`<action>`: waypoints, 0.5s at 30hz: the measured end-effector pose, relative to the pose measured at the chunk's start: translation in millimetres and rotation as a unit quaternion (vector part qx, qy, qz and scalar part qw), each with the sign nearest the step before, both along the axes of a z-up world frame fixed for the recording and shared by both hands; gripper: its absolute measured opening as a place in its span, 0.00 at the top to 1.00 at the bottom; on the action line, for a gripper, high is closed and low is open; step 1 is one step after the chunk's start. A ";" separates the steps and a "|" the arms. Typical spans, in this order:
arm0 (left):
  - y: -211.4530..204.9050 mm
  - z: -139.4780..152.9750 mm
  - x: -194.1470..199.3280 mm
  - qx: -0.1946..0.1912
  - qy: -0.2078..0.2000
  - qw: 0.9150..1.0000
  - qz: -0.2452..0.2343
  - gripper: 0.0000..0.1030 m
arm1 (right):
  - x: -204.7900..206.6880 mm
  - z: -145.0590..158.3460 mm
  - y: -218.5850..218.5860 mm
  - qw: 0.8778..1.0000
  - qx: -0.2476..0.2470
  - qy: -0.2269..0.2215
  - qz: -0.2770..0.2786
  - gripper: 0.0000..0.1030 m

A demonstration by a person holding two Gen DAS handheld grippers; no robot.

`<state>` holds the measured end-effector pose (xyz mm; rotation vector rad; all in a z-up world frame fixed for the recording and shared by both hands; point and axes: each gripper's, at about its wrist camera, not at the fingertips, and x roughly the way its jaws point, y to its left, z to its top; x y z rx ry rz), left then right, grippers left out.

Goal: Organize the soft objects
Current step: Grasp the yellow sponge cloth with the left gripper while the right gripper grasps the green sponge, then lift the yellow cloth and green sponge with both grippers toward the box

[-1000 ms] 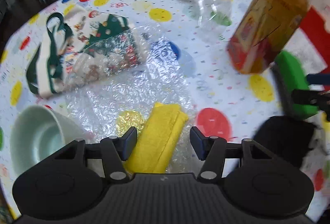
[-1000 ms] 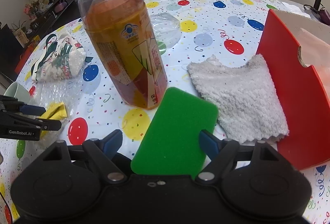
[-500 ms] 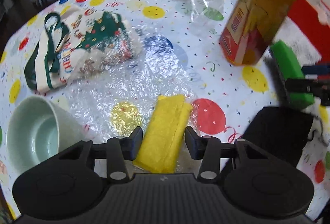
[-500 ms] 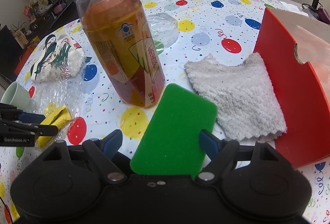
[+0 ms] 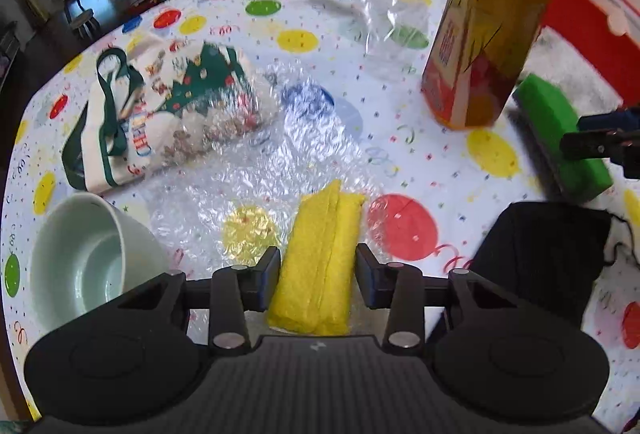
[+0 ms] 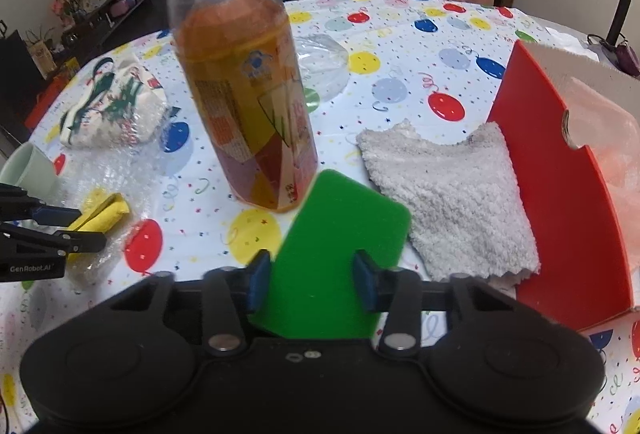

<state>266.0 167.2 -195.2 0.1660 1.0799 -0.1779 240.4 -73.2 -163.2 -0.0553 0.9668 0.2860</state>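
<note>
Yellow cloth: folded, on bubble wrap on my table.
Left claw: I have it clenched on the yellow cloth.
Green sponge: beside the tea bottle.
Right claw: squeezing the green sponge.

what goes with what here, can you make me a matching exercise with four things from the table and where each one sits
Things:
1. yellow cloth
2. green sponge
3. white towel
4. mint bowl

Places:
A. beside the red box, flat on the tablecloth
B. between the fingers of the left gripper, on bubble wrap
C. at the table's near left edge, beside the printed tote bag
D. between the fingers of the right gripper, in front of the tea bottle

Pairs: 1-B, 2-D, 3-A, 4-C
</note>
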 end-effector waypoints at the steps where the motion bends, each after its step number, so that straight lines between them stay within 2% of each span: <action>1: -0.5 3.8 -1.6 -0.001 -0.005 1.000 0.000 0.63 | -2.4 2.5 0.9 1.000 -0.003 -0.005 0.003 0.73; 3: -0.7 11.3 -5.0 -0.009 -0.013 1.000 0.005 0.64 | -6.6 5.8 1.8 1.000 -0.011 -0.011 0.011 0.79; 6: 0.3 20.0 -10.5 -0.025 -0.018 0.999 0.013 0.66 | -9.8 6.8 -1.1 1.000 -0.010 -0.014 0.013 0.80; 7: 0.4 23.0 -13.0 -0.031 -0.020 0.999 0.016 0.69 | -10.4 6.9 -3.7 1.000 -0.003 -0.012 0.012 0.81; 8: 0.0 26.2 -15.4 -0.035 -0.023 0.999 0.016 0.79 | -11.6 7.5 -6.4 1.000 0.003 -0.012 0.009 0.82; 11: -1.0 33.7 -20.9 -0.044 -0.026 0.999 0.019 0.81 | -16.0 10.9 -12.8 1.000 0.010 -0.015 0.008 0.82; 14: -3.2 31.7 -24.0 -0.035 -0.025 0.999 0.015 0.81 | -13.5 6.0 -19.1 1.000 0.021 0.005 0.010 0.68; 15: -2.8 29.7 -24.1 -0.035 -0.022 0.999 0.017 0.81 | -12.9 3.4 -21.5 1.000 0.020 0.008 0.002 0.57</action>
